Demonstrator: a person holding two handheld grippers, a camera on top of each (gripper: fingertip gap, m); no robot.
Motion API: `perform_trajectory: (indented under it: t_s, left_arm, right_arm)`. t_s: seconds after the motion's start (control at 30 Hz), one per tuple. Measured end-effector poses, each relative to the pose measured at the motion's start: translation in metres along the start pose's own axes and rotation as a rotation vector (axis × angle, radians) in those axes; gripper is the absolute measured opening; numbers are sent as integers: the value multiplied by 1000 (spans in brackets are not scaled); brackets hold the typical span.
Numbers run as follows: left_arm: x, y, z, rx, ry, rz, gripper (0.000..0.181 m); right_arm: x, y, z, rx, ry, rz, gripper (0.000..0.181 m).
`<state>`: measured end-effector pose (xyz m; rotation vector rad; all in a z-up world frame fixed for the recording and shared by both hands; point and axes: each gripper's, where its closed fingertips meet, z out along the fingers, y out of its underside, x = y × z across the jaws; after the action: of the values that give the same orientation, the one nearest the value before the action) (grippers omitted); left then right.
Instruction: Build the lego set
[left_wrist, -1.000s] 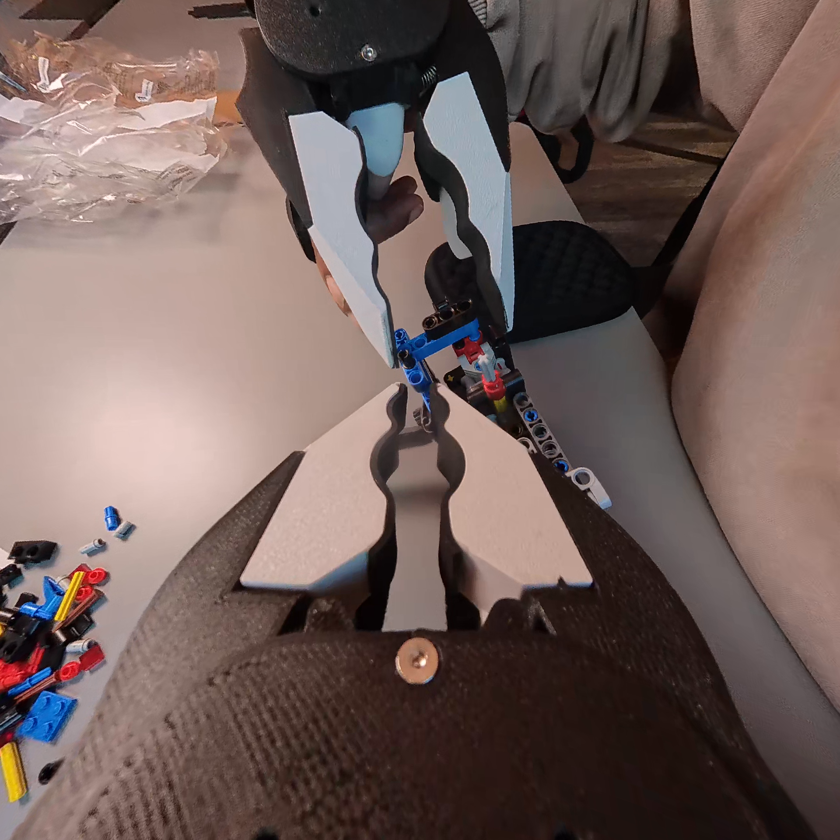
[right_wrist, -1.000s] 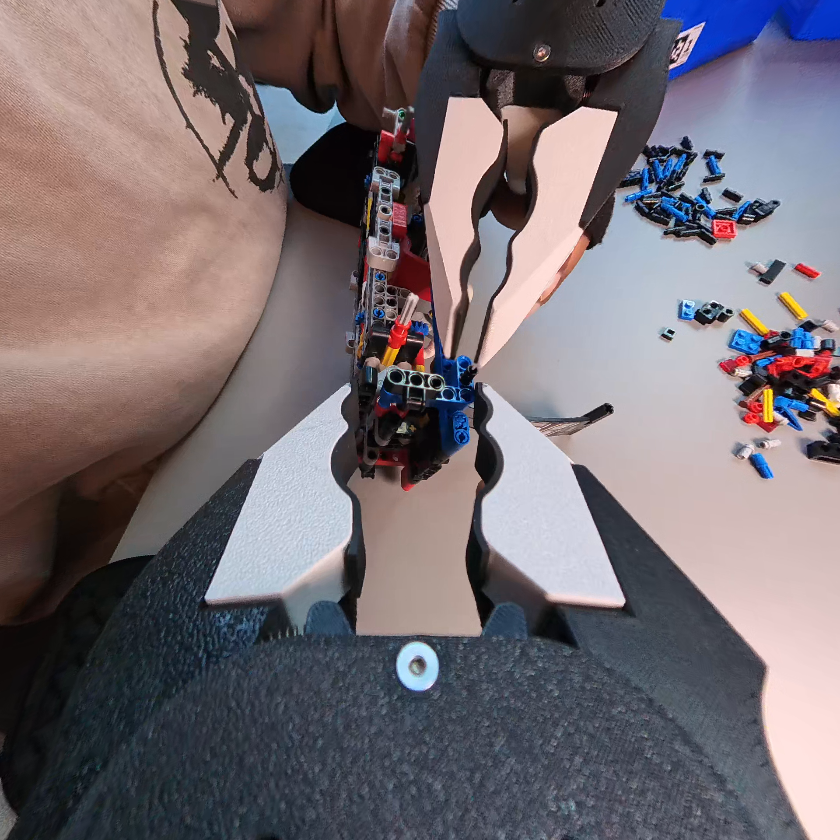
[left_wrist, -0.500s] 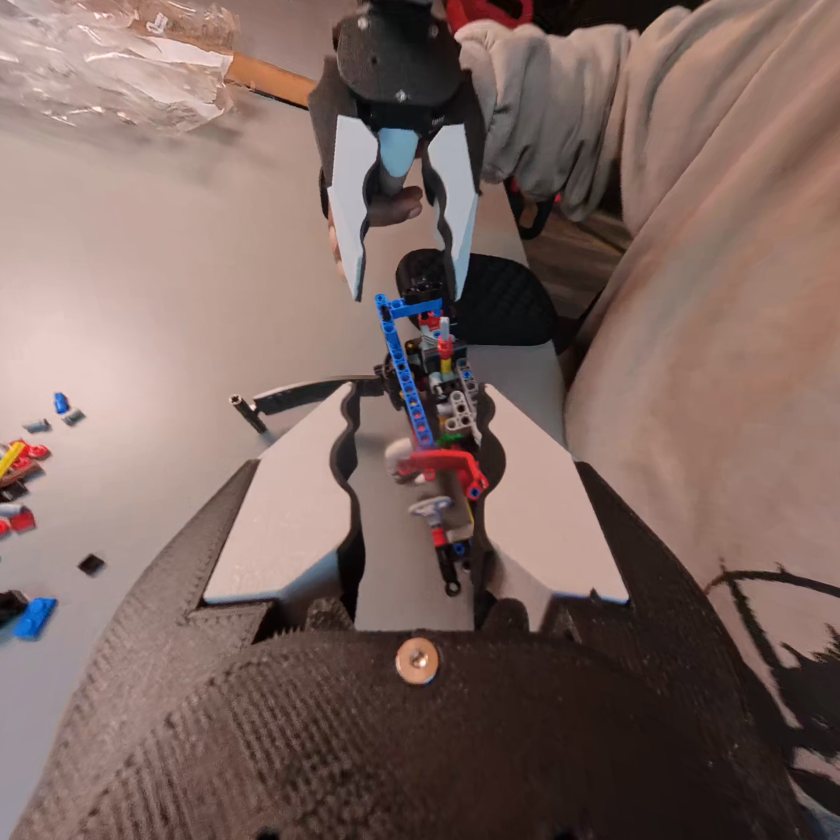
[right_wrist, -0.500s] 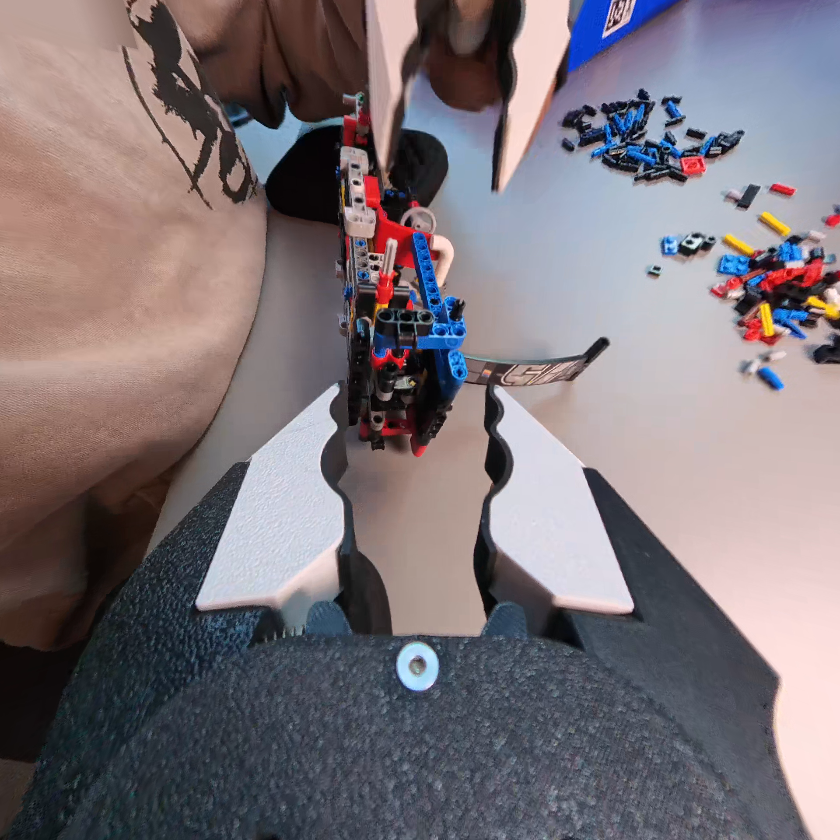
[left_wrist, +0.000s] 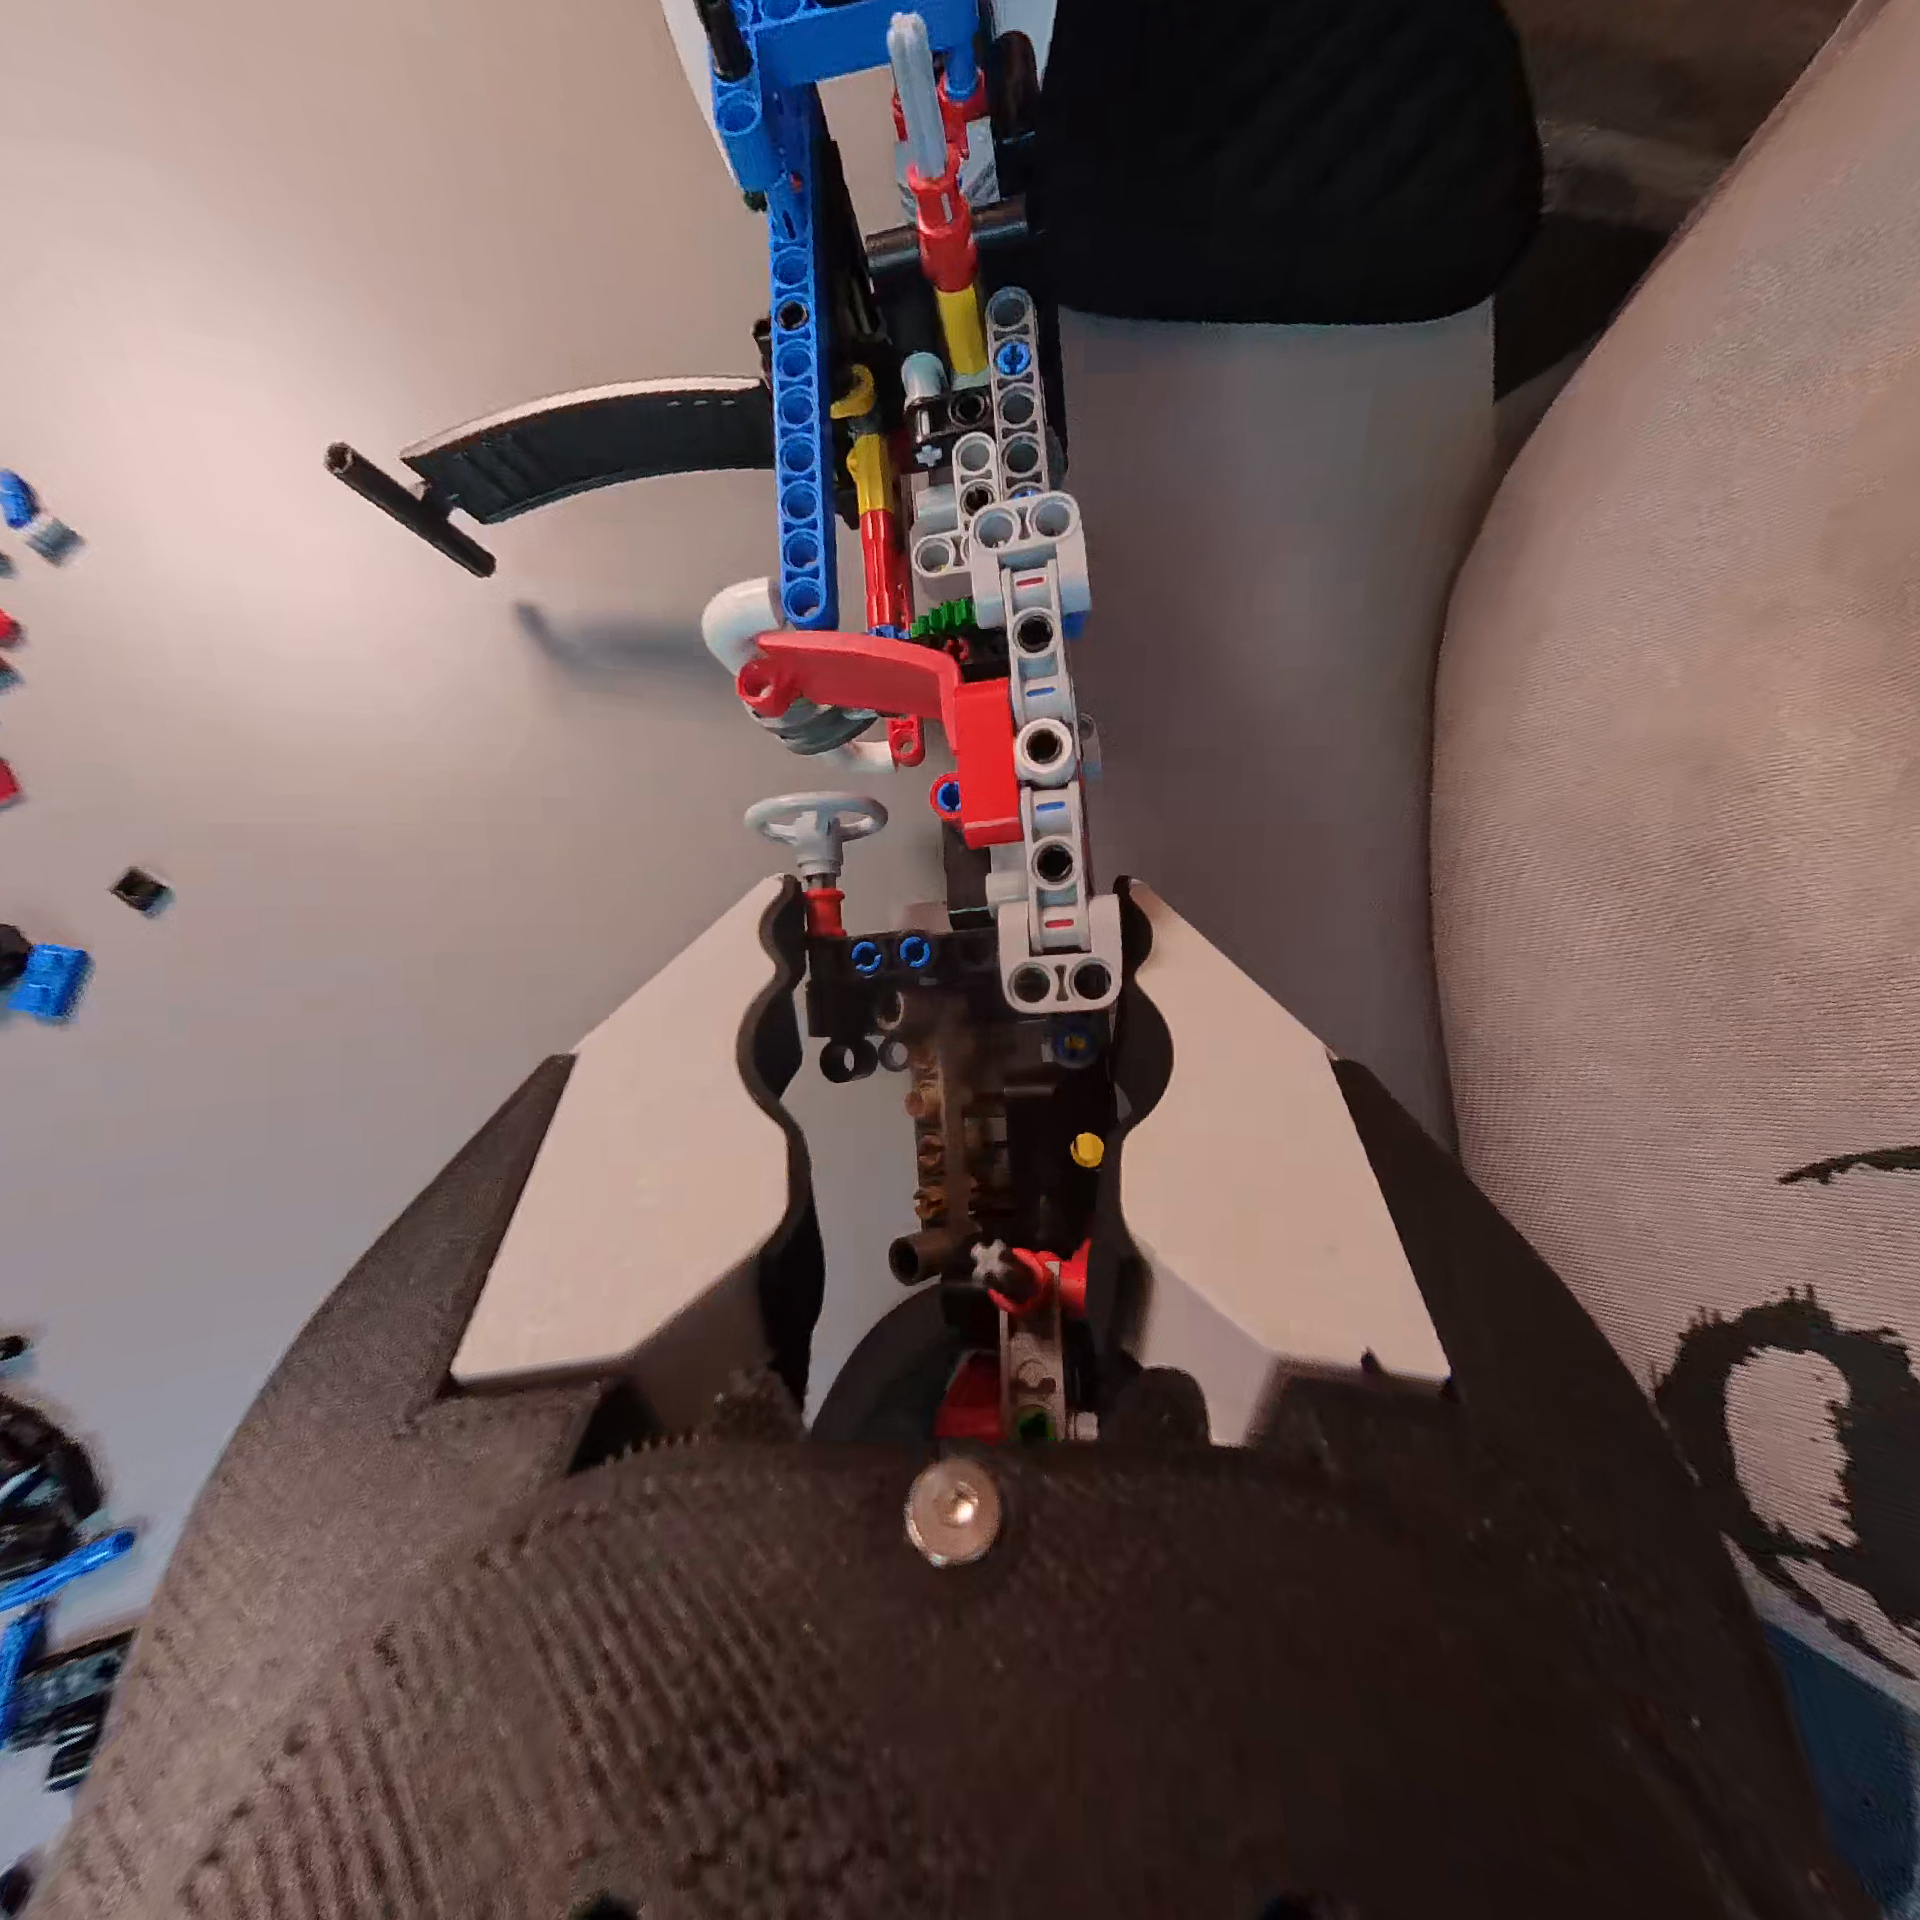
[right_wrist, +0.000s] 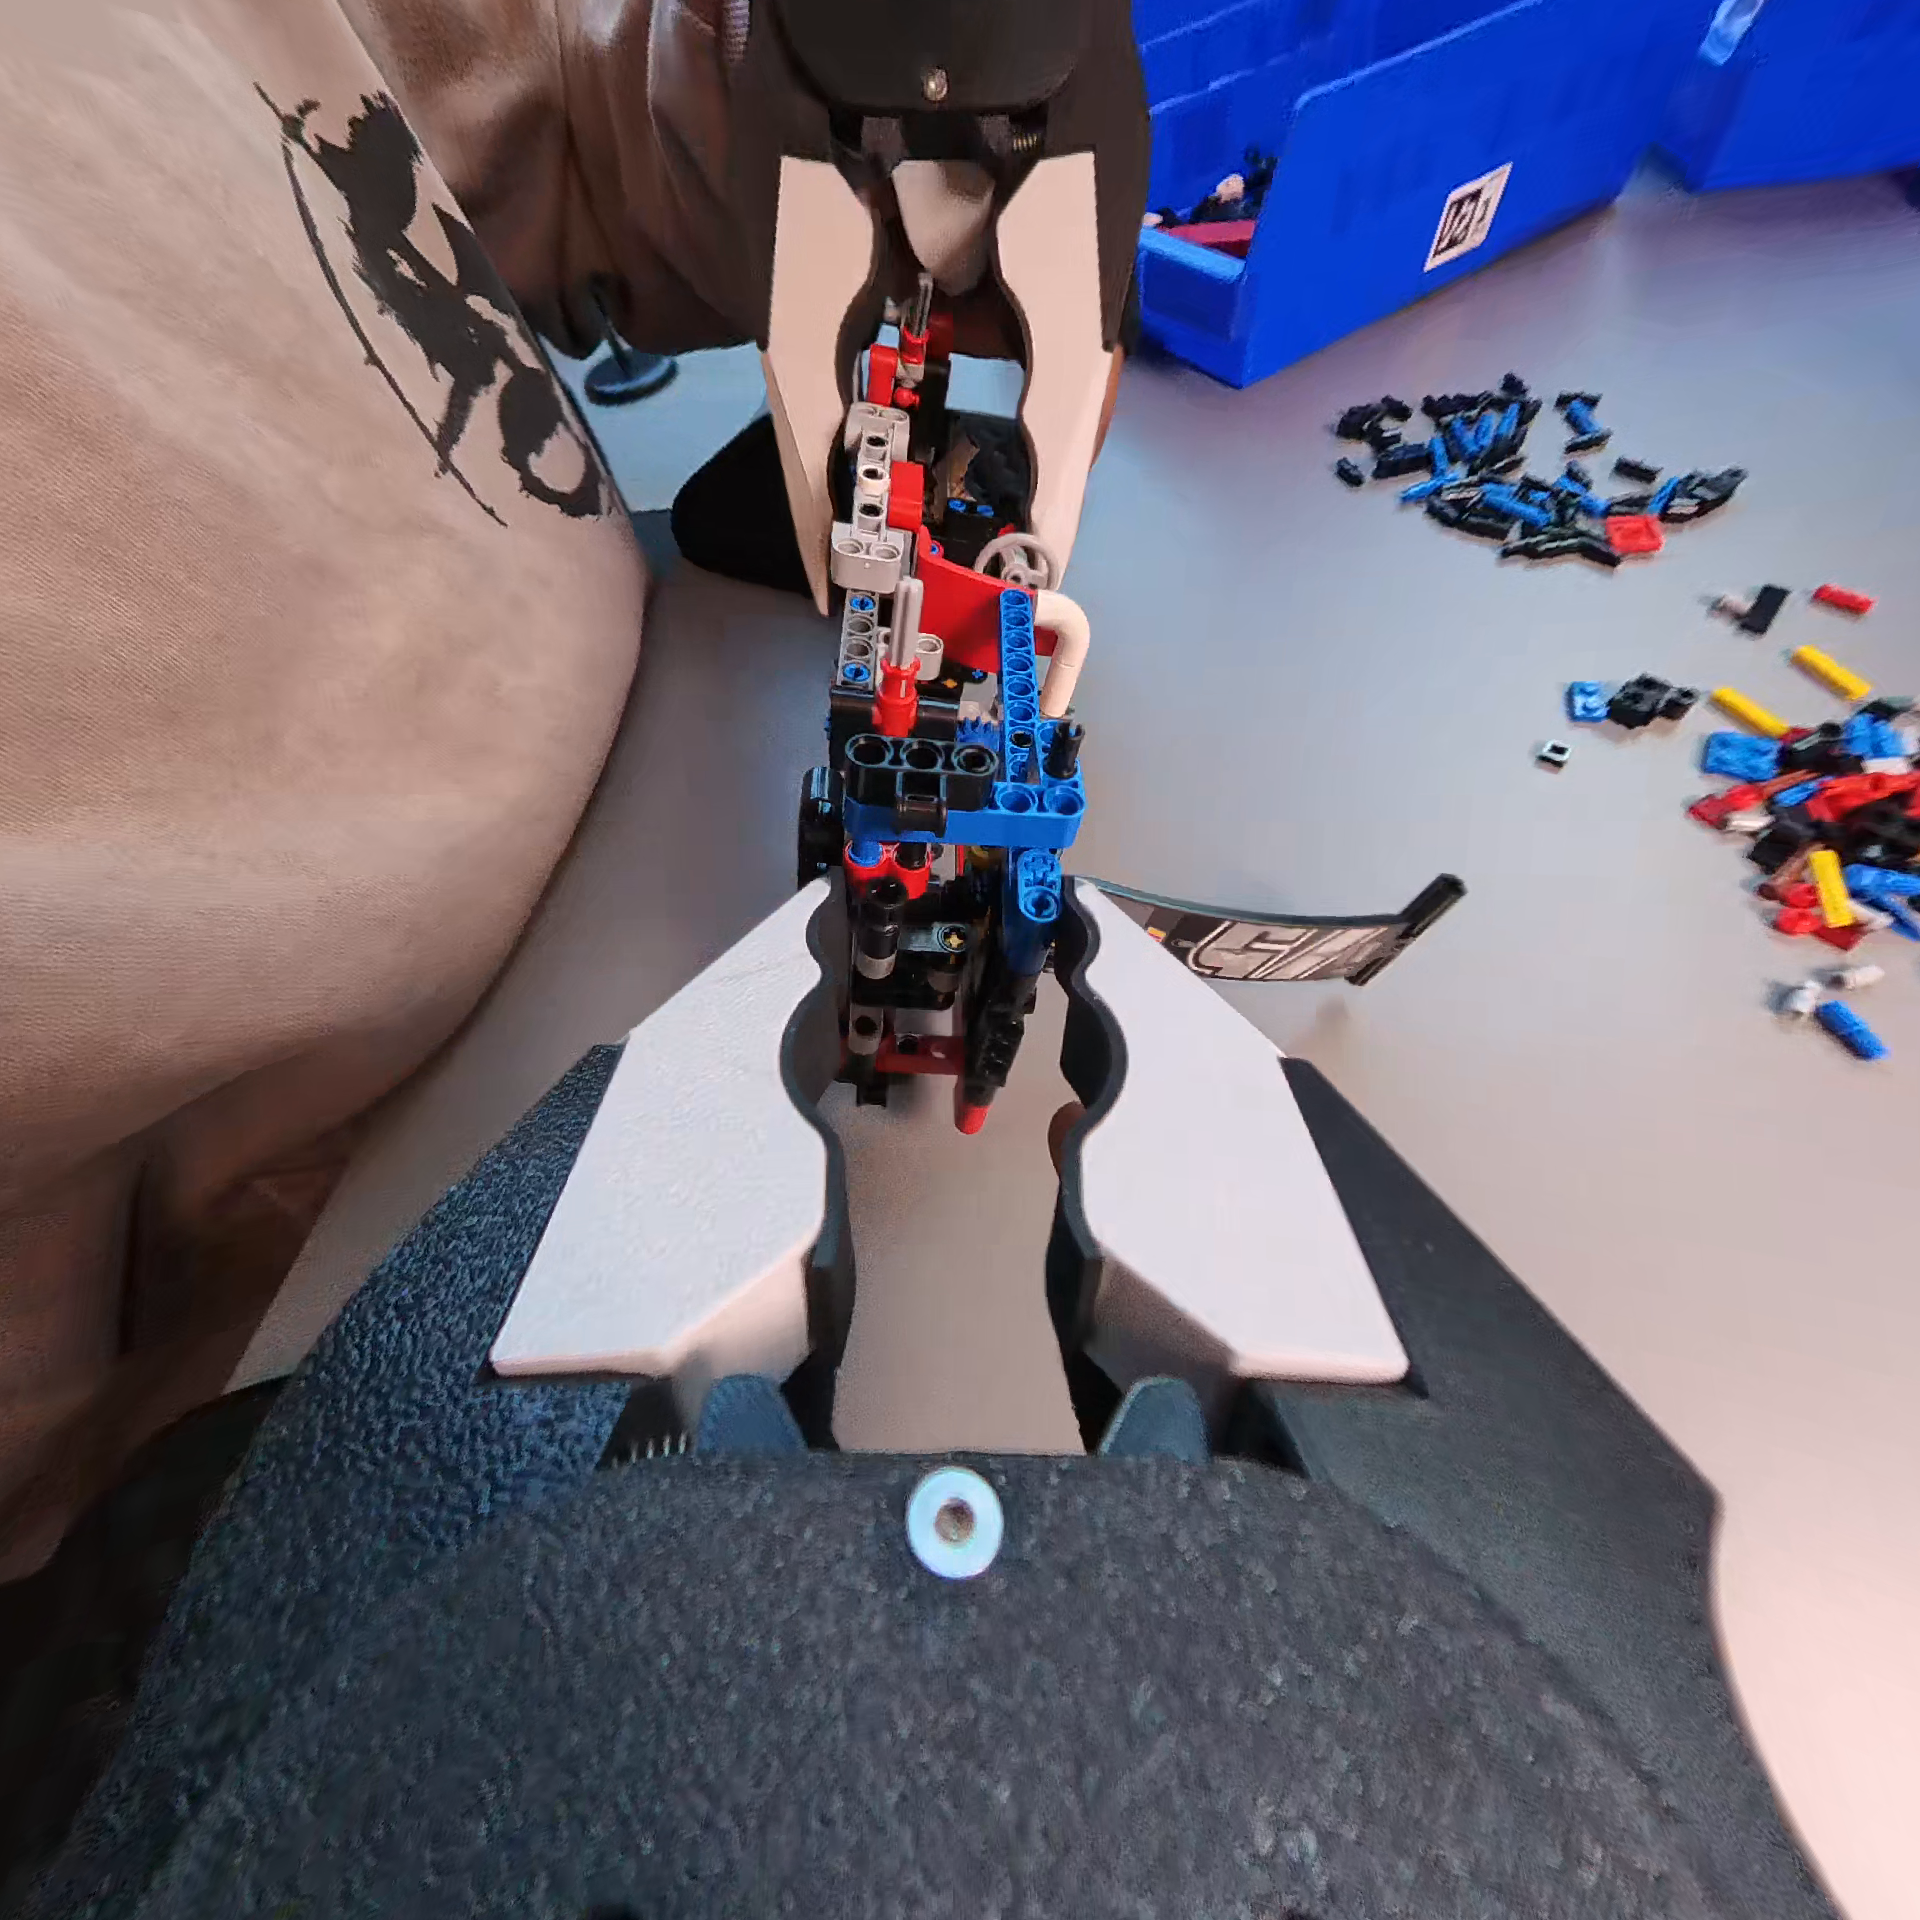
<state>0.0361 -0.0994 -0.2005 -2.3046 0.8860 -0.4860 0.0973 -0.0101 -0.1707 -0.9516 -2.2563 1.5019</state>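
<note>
The half-built lego model (left_wrist: 935, 644) is held above the grey table (left_wrist: 312, 727), lengthwise between the two grippers. The left gripper (left_wrist: 951, 914) is clamped on one end of it. The right gripper (right_wrist: 940, 904) is seen around the other end, but whether it presses cannot be told. Loose pieces (right_wrist: 1808, 800) are scattered on the table, near a blue bin (right_wrist: 1351, 239).

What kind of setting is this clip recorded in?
Probably an indoor workbench or lab table used for toy assembly: a plain grey table, scattered loose bricks, blue storage bins, and a half-built lego model.
</note>
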Motion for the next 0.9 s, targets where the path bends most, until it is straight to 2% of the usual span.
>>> perform_trajectory:
  t_s: [0.2,0.27,0.4,0.73,0.9]
  left_arm:
    - [-30,-8,-10,10,-333,344,57]
    - [-34,-8,-11,33,-396,393,57]
    - [-34,-9,-11,93,-455,452,57]
    - [-32,-6,-12,125,-457,483,58]
    - [-33,-6,-13,130,-461,480,58]
  right_arm:
    - [10,-6,-5,-104,277,-340,38]
    - [12,-5,-3,-113,348,-424,38]
    - [9,-4,-1,-100,415,-476,39]
    - [0,-1,1,-102,413,-486,41]
    - [-15,-16,-13,-44,293,-318,58]
